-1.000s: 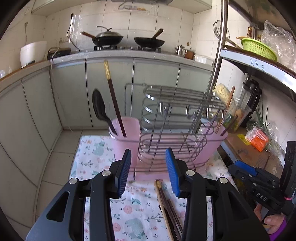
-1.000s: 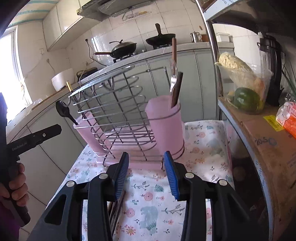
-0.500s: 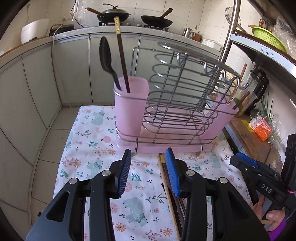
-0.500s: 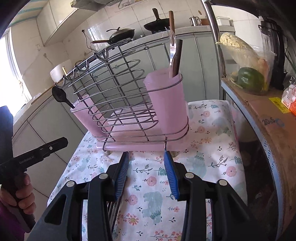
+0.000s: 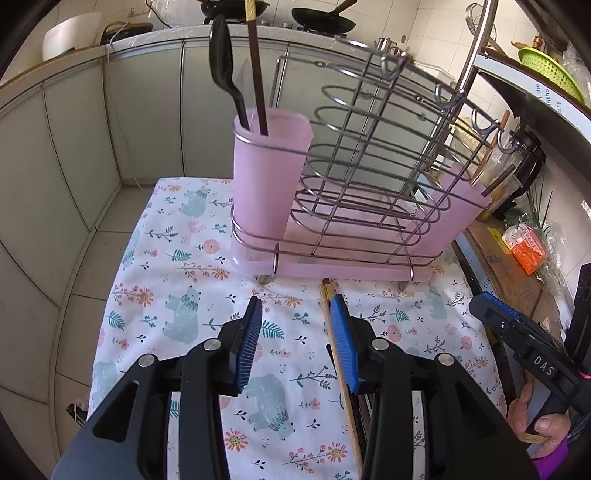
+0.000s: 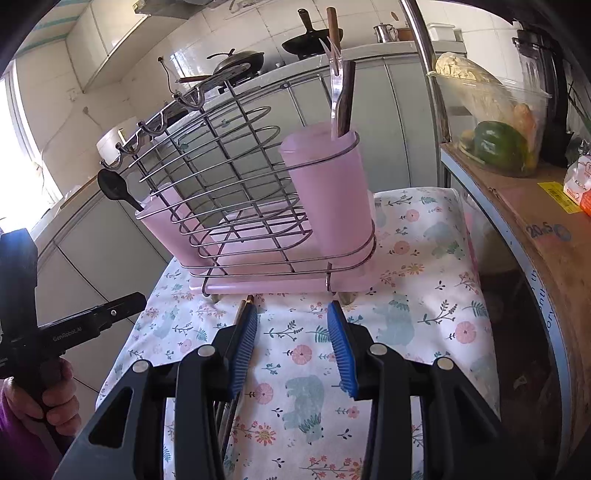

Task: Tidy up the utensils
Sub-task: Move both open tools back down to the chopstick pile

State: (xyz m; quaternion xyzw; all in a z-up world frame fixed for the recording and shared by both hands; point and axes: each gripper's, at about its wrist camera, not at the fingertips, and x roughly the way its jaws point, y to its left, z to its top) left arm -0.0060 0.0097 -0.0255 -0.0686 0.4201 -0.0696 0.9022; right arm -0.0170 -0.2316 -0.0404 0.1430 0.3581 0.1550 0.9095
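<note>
A wire rack (image 5: 373, 177) with pink cups stands on a floral cloth (image 5: 192, 306). Its left cup (image 5: 267, 173) holds a black spoon (image 5: 223, 70) and a dark chopstick (image 5: 255, 66). In the right wrist view the near cup (image 6: 328, 199) holds a clear fork (image 6: 334, 81) and a dark handle. Loose chopsticks (image 5: 341, 373) lie on the cloth in front of the rack. My left gripper (image 5: 295, 343) hovers open just left of them, empty. My right gripper (image 6: 297, 347) is open and empty too, the chopsticks (image 6: 236, 332) lying behind its left finger.
Grey kitchen cabinets and a counter with woks (image 5: 321, 18) run behind the table. A metal shelf with a cardboard box (image 6: 535, 229) and a tub of vegetables (image 6: 495, 122) stands at the right. A hand (image 5: 535, 417) holds the other gripper at the right edge.
The left gripper has sunk and tipped down toward the cloth, so the rack and chopsticks look closer. The right gripper has tilted slightly downward. Both stay equally open.
</note>
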